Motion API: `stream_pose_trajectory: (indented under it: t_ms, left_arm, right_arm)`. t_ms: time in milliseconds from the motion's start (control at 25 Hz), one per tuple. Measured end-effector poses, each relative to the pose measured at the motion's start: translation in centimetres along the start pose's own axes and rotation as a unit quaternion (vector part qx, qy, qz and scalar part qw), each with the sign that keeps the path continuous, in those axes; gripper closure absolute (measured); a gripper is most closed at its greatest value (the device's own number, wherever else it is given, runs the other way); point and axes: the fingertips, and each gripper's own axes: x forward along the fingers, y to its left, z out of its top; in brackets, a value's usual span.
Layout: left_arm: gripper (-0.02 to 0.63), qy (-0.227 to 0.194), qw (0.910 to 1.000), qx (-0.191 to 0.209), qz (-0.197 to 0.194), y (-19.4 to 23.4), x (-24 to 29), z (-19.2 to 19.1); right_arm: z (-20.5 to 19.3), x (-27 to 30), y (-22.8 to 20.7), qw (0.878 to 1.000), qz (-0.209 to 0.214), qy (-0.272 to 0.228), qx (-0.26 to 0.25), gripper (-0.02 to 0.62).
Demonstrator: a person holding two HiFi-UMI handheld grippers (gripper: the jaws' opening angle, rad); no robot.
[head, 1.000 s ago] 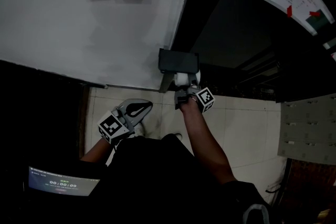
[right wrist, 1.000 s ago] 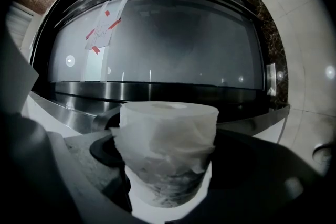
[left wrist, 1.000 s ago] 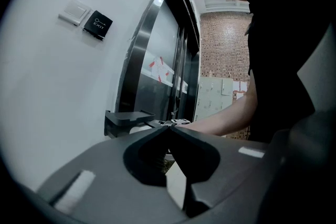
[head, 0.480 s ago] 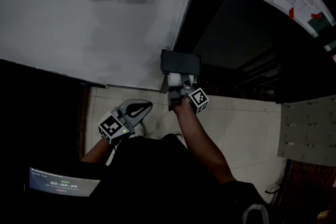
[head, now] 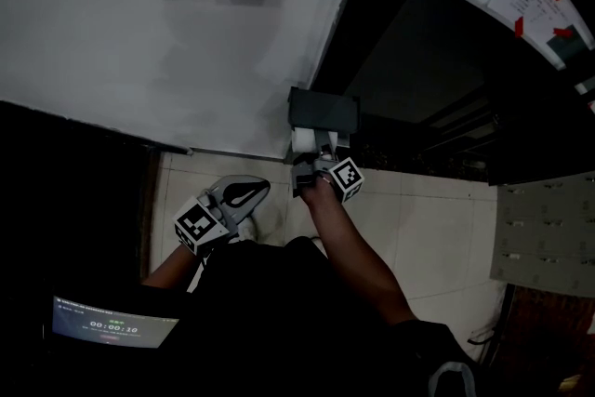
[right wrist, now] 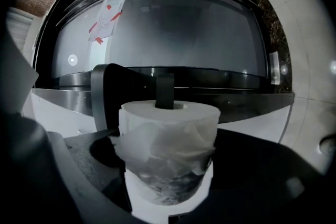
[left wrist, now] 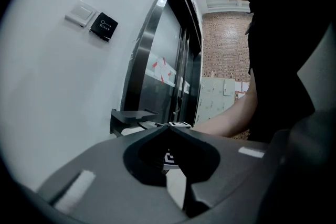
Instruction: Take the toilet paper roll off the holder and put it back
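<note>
Since the core must line up with the holder's arm, the toilet paper roll (right wrist: pixel 167 149) is clamped on both sides by the right gripper (right wrist: pixel 168 176), just under the holder (head: pixel 323 110) at the wall's outer corner. Its long axis is set along that arm, crosswise to the squeeze, one flat end turned toward the holder. The left gripper (left wrist: pixel 169 128) is closed on nothing, low and well apart, judged unneeded.

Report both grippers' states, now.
Left gripper: closed, empty.
Right gripper: closed on the toilet paper roll, which sits on the holder.
</note>
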Motion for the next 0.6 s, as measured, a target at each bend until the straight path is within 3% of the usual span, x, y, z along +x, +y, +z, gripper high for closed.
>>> stream_pose_trajectory:
  t_ms: [600]
  left_arm:
    - [0.601,-0.002,0.9998,0.001,-0.021,-0.8,1.7,0.1]
  right_arm:
    - [-0.2,-6.1,-0.8,0.998,-0.003,0.057,-0.038,0.135]
